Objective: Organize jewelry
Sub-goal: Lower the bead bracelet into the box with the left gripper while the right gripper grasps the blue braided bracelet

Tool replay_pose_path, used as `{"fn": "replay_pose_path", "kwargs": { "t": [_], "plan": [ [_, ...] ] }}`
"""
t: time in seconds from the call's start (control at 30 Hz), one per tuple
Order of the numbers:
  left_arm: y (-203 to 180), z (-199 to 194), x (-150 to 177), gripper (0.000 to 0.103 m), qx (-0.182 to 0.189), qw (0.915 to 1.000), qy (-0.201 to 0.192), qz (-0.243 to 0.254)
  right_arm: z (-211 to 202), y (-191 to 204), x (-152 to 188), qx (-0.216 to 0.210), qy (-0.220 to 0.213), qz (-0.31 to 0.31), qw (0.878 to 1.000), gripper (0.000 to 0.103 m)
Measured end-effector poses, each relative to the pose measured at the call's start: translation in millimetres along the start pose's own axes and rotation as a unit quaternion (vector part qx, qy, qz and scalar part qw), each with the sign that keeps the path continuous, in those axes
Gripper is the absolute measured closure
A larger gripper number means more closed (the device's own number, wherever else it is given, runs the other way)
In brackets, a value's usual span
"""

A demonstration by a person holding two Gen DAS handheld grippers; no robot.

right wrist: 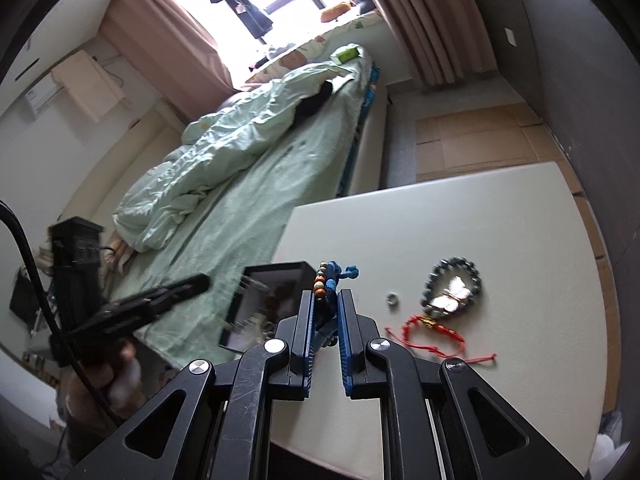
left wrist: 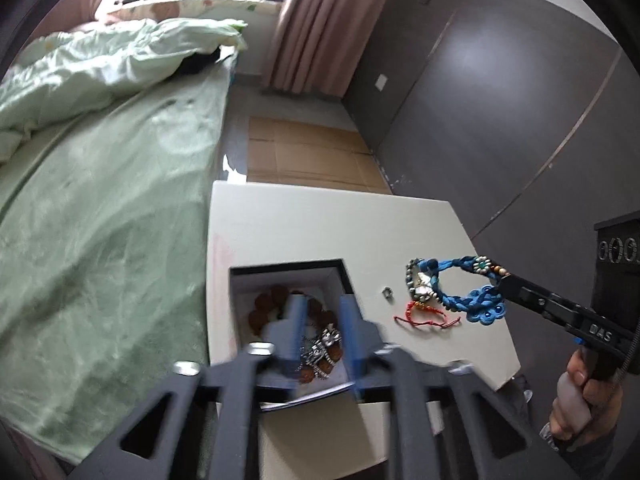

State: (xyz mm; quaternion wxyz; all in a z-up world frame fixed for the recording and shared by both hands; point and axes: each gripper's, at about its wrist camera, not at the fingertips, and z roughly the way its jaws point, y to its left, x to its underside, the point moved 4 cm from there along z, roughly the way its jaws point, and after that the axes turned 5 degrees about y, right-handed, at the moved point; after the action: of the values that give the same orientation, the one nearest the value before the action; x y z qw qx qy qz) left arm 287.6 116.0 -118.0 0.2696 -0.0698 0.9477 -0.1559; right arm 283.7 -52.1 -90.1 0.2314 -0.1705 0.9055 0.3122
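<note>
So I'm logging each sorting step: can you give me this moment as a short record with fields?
right gripper: shut on blue bracelet, lifted off the table
left gripper: open, empty, over the box
in box: brown beads, silver piece
on table: grey bead bracelet, red cord, small ring
</note>
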Motion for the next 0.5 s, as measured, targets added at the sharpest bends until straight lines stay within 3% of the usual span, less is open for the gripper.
{"fn": "replay_pose_path", "kwargs": {
  "t": [0.03, 0.07, 0.5],
  "plan": [
    [3, -4, 1, 0.046, 0.000, 1.0000, -0.009, -0.004, 1, 6, -1, -0.003, 0.000, -0.004, 1.000, 0.090],
    [5, -7, 2, 0.043, 0.001, 0.9998, -0.016, -0.007, 3, 11, -3, -0.006, 0.002, -0.008, 1.000, 0.090],
    [38, -39, 16, 0.043, -0.019, 0.9987, -0.037, -0.028, 47, 64, -2, -0.045, 0.034, -0.028, 0.998, 0.090]
  ]
}}
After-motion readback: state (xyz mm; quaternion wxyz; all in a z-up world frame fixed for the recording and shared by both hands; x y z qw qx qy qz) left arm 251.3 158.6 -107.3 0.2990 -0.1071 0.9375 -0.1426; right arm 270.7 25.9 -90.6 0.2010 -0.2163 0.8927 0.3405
